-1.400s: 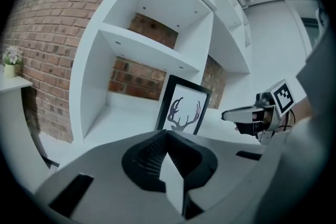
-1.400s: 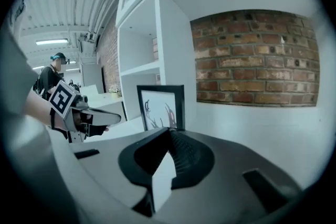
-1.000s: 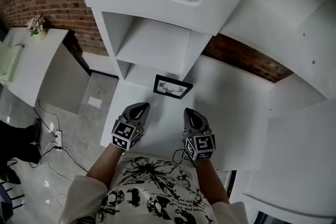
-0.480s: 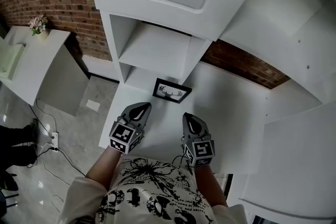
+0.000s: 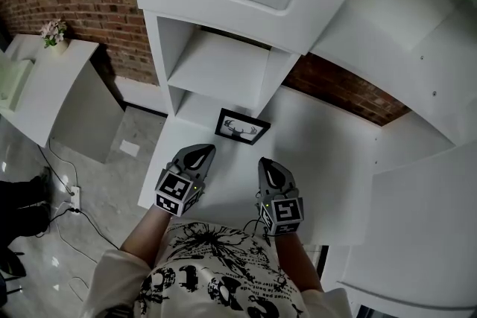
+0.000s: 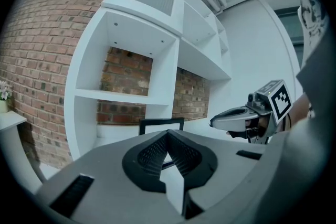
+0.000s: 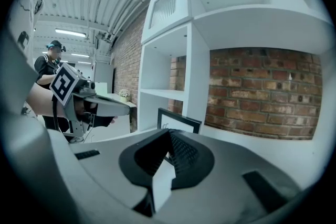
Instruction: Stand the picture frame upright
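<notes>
Shirt (image 5: 216,275): a dark print across the front; no word of it can be read.
Marker cubes: the left cube (image 5: 177,192) and the right cube (image 5: 283,211) carry black-and-white square codes only, no lettering.
Left gripper (image 5: 200,151): fingers pressed together with nothing between them, held over the near part of the counter (image 5: 328,160), short of the frame.
Right gripper (image 5: 270,163): fingers also together and empty, level with the left one and apart from it.
Change: very little. Both grippers keep the same shut pose and the same stand-off from the frame as a second ago, and the frame has not shifted.
Picture frame (image 5: 242,127): stands on its lower edge on the counter, at the foot of the shelf unit (image 5: 223,63), well clear of both grippers.
Meaning for the task: the frame looks already set upright, so this reads as a hands-off check.
Frame picture: a small antlered head on white; no caption or brand is legible.
</notes>
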The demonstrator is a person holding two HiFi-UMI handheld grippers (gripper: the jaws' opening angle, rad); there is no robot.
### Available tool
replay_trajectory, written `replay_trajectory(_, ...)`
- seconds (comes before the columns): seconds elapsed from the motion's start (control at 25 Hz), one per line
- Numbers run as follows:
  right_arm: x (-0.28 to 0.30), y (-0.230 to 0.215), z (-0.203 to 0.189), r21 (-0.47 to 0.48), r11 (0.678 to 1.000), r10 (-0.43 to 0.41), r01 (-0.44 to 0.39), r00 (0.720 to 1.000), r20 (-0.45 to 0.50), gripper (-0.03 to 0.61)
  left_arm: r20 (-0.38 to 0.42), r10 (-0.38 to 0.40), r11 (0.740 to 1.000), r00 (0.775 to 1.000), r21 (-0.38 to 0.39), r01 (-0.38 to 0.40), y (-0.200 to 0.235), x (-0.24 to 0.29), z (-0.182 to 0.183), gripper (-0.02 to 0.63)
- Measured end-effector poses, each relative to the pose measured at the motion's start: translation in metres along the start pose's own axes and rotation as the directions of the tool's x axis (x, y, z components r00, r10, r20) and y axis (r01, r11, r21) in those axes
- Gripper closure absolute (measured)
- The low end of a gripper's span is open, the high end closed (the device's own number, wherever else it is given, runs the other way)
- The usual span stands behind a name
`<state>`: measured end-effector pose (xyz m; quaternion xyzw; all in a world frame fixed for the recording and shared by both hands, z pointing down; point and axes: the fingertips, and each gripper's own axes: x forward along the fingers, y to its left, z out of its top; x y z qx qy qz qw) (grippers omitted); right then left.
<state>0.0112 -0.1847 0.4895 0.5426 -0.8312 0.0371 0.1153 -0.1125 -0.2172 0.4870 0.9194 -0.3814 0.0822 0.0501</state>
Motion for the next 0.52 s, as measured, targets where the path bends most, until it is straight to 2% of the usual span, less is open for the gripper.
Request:
replay_trajectory(0.12,-0.0014,-0.0001,0.0007,-0.002,1.000,-0.005,0.005,1.000,0.005,0.575,-0.012,-0.003,1.000,1.000,0.023,0.003,-0.0025,0.0006,-0.0007,0.603)
replay_trajectory(0.52,-0.0016,-0.0034,-0.0027,0.002,1.000,-0.015,0.015,1.000,0.009,0.575,-0.007,0.002,1.000,1.000,0.026,-0.002,-0.0038,0.0002,-0.0017,0.603)
